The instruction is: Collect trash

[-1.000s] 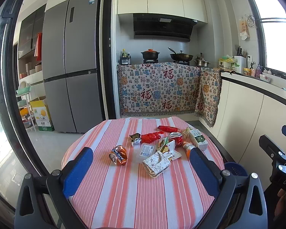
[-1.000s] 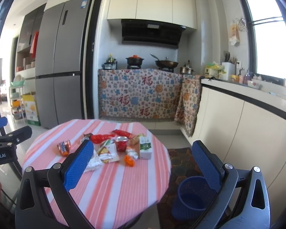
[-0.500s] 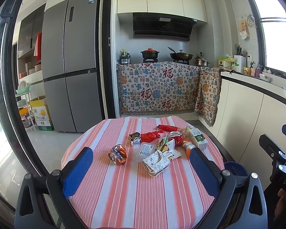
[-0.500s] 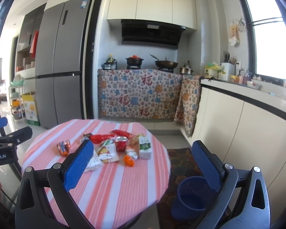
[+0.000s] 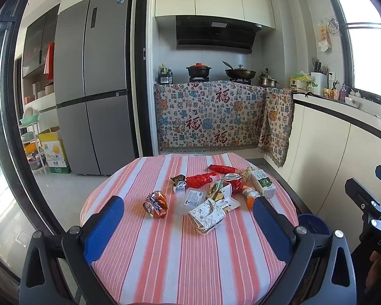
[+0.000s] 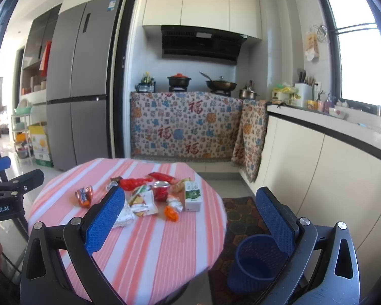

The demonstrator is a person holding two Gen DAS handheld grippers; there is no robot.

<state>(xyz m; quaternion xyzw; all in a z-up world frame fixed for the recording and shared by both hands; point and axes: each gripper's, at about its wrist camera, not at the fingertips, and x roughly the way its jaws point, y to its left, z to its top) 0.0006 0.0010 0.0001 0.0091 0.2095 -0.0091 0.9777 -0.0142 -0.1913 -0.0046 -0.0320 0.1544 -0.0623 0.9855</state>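
left hand-held gripper (image 5: 188, 225): jaws spread wide, empty, held above the near edge of the table (image 5: 165, 267). right hand-held gripper (image 6: 190, 225): likewise wide and empty, off the table's right side. nothing has shifted over the last second; both hold the same pose, so collection has not begun. trash sits clustered mid-table: crushed can (image 5: 155, 204), crumpled paper (image 5: 207, 215), red wrappers (image 5: 199, 180), carton (image 5: 264, 183). bin (image 6: 256, 263) stands on the floor just right of the table; it appears empty.
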